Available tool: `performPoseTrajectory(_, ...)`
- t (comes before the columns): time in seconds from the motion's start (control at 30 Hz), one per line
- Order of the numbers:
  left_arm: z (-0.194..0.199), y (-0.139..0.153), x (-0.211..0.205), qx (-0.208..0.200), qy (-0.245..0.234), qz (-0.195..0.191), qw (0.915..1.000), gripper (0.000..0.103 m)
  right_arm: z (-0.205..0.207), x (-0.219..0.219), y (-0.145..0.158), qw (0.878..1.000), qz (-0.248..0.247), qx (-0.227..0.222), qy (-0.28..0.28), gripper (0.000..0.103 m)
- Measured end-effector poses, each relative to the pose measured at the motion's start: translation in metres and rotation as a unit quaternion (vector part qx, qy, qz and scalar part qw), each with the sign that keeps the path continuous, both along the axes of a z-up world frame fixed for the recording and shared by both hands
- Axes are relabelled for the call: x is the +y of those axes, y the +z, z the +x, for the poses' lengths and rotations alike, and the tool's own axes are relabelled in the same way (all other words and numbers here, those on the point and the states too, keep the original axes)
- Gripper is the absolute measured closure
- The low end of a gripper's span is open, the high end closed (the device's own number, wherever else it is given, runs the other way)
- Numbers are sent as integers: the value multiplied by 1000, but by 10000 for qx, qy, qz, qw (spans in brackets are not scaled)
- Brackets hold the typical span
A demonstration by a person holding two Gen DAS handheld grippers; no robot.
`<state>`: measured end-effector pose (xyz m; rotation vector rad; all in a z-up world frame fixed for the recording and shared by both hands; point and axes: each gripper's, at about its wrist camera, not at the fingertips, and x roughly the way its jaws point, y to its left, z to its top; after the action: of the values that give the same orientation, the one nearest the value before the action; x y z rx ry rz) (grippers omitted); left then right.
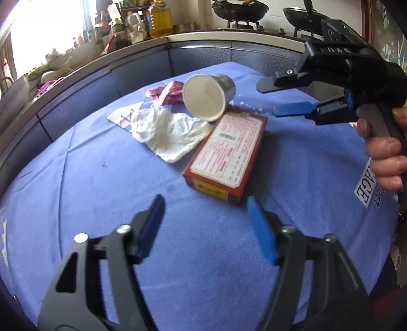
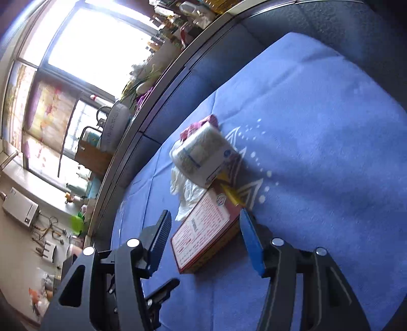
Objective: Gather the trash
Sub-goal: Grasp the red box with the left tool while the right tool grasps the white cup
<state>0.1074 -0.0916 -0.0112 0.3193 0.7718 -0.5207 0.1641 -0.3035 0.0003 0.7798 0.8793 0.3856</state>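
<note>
Trash lies on a blue cloth: a red and white carton, a tipped paper cup, a crumpled white tissue, a pink wrapper and a patterned paper scrap. My left gripper is open and empty, just short of the carton's near end. My right gripper hovers open above the cloth, right of the cup. In the right wrist view the right gripper is open with the carton between its fingers; the cup, tissue and wrapper lie beyond.
A grey counter runs behind the table with bottles, vegetables and woks on a stove. The cloth's printed edge hangs at the right. A bright window is at the left.
</note>
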Motion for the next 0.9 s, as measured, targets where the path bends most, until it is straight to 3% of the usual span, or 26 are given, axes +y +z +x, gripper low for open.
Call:
performPoseTrajectory(0.17,12,6,-19,-272,-109,-54,9996,7,21,7,-9,9998,-18,99,-144,47)
performPoseTrajectory(0.27,33,-10,-42,-250,-233,305,9990,7,25,11,-17,9997,43,224,-100,47)
performPoseTrajectory(0.33,40,-18,-47,-139,-264,384,9988,12,24,14,-20,9996,86,280,-12,47)
performPoseTrajectory(0.37,41,-20,-47,-54,-284,399,9988,28,23,18,-22,9992,198,330,112,47)
performPoseTrajectory(0.53,20,-19,-19,-40,-290,314,9991,34,4,41,-12,9974,57,241,680,47)
performPoseTrajectory(0.57,13,-18,-6,12,-262,226,9994,35,-1,47,-8,9970,-105,177,748,47)
performPoseTrajectory(0.63,5,-17,18,201,-122,58,9997,36,-10,57,6,9932,-1016,-158,543,47)
performPoseTrajectory(0.7,1,-15,43,325,138,-106,9993,37,-15,63,21,9799,-1908,-576,107,47)
performPoseTrajectory(0.73,0,-13,55,388,292,-215,9986,37,-14,64,26,9755,-2074,-726,-31,46)
performPoseTrajectory(0.8,-1,-10,75,473,540,-414,9966,37,-4,66,31,9691,-2304,-876,-132,31)
performPoseTrajectory(0.9,-2,-3,95,506,824,-638,9933,37,14,72,33,9588,-2665,-965,-163,24)
